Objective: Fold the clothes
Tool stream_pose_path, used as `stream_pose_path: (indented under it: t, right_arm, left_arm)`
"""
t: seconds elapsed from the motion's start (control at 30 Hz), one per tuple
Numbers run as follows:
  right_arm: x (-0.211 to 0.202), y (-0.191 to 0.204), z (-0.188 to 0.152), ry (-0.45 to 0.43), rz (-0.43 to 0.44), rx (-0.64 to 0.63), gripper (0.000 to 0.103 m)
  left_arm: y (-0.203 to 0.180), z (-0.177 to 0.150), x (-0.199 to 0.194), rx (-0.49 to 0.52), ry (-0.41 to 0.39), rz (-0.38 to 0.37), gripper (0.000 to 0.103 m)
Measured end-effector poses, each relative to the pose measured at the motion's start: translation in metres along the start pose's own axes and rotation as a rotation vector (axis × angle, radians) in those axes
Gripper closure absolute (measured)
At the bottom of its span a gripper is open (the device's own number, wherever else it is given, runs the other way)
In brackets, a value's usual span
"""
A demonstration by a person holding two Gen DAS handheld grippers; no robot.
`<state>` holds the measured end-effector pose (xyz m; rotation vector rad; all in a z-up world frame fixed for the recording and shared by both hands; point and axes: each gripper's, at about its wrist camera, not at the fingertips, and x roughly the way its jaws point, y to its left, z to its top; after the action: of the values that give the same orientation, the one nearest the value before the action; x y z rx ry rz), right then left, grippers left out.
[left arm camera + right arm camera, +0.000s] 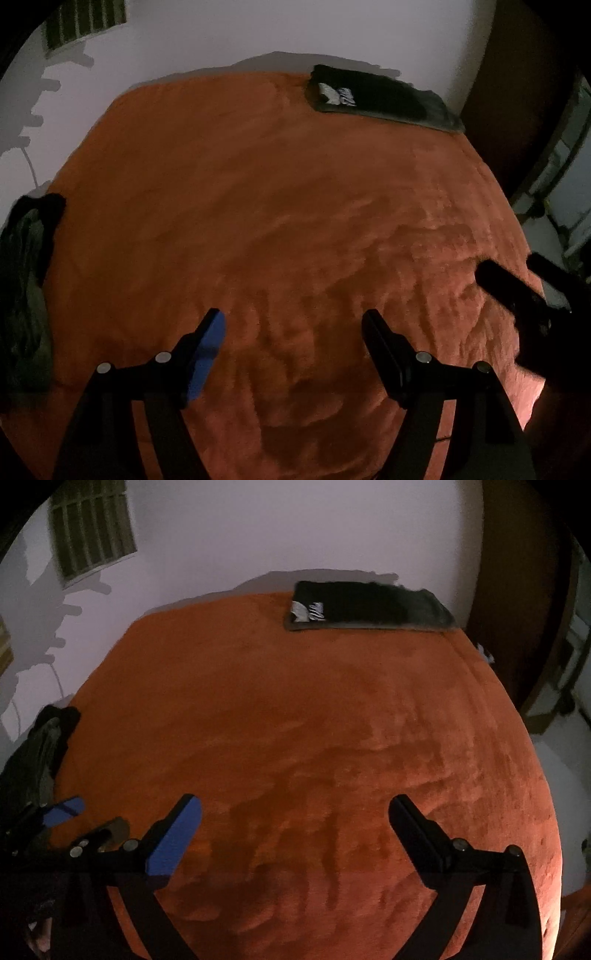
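Observation:
An orange plush blanket (280, 206) covers the bed. A folded dark garment with a white print (384, 98) lies flat at the far right corner, also seen in the right wrist view (369, 607). A crumpled heap of dark clothes (26, 277) sits at the left edge (37, 760). My left gripper (293, 325) hovers open over bare blanket, nothing between its fingers. My right gripper (297, 805) is wide open over the blanket, holding nothing. Each gripper shows in the other's view: the right one at the right edge (517, 280), the left one at the lower left (92, 818).
A pale wall (258, 535) with a barred vent window (92, 528) runs behind the bed. A brown door (517, 590) stands at the right, with pale floor (554, 768) beyond the bed's right edge. A thin cable (29, 166) hangs on the wall at left.

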<state>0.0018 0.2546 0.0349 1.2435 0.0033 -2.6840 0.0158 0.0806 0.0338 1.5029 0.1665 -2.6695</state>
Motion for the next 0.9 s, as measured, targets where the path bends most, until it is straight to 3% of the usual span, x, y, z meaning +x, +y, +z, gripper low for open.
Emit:
stream_pose_path:
  t: [0.37,0.6,0.9]
  right_arm:
    - [0.009,0.016,-0.009,0.038,0.062,0.006,0.002]
    - [0.028,0.008,-0.025,0.097,0.045,0.026,0.002]
    - [0.031,0.010,-0.029,0.109,0.078,0.016,0.002]
  left_arm:
    - [0.009,-0.005,0.004,0.010,-0.018,0.055,0.026]
    - [0.004,-0.012,0.009,0.038,-0.005,0.085,0.026]
    - [-0.004,-0.017,0.009,0.051,-0.009,0.069,0.026]
